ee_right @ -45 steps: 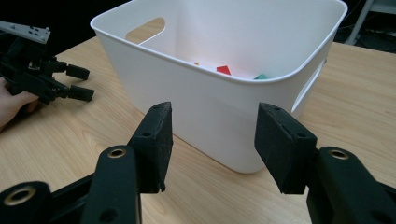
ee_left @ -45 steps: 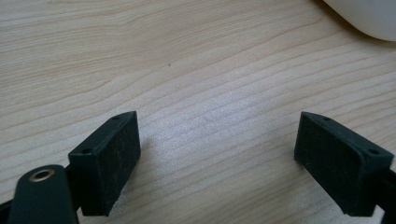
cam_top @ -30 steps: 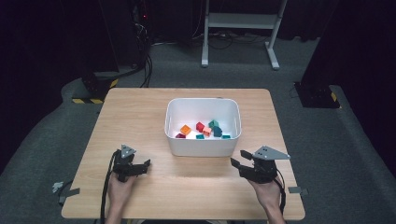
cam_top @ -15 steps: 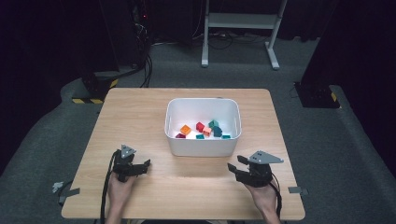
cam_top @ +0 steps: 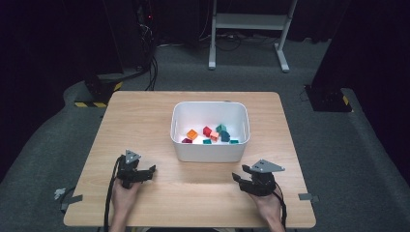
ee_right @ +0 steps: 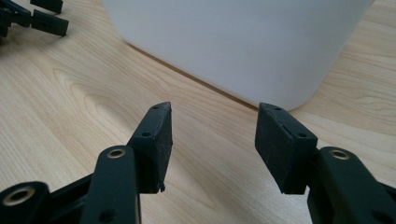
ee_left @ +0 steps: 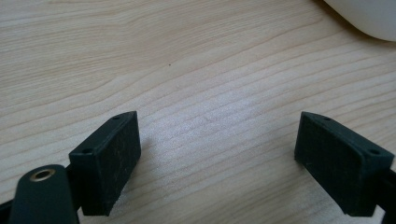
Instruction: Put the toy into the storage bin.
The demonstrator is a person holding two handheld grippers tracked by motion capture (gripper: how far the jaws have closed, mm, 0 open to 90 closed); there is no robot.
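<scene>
A white bin (cam_top: 208,152) stands in the middle of the wooden table (cam_top: 140,121). Several small coloured blocks lie in it, among them an orange one (cam_top: 192,134), a red one (cam_top: 207,130) and a teal one (cam_top: 221,128). My left gripper (cam_top: 148,172) rests on the table in front of the bin's left corner, open and holding nothing (ee_left: 215,140). My right gripper (cam_top: 238,177) sits before the bin's right corner, also open and holding nothing (ee_right: 212,126), its jaws pointing at the bin's wall (ee_right: 233,42).
The bin's corner (ee_left: 369,18) is at the top right of the left gripper view. The left gripper (ee_right: 32,16) lies far off in the right gripper view. A white stand (cam_top: 249,34) and cables are on the floor beyond the table.
The right gripper has shifted slightly left and nearer the table's front edge. The left gripper has stayed where it was.
</scene>
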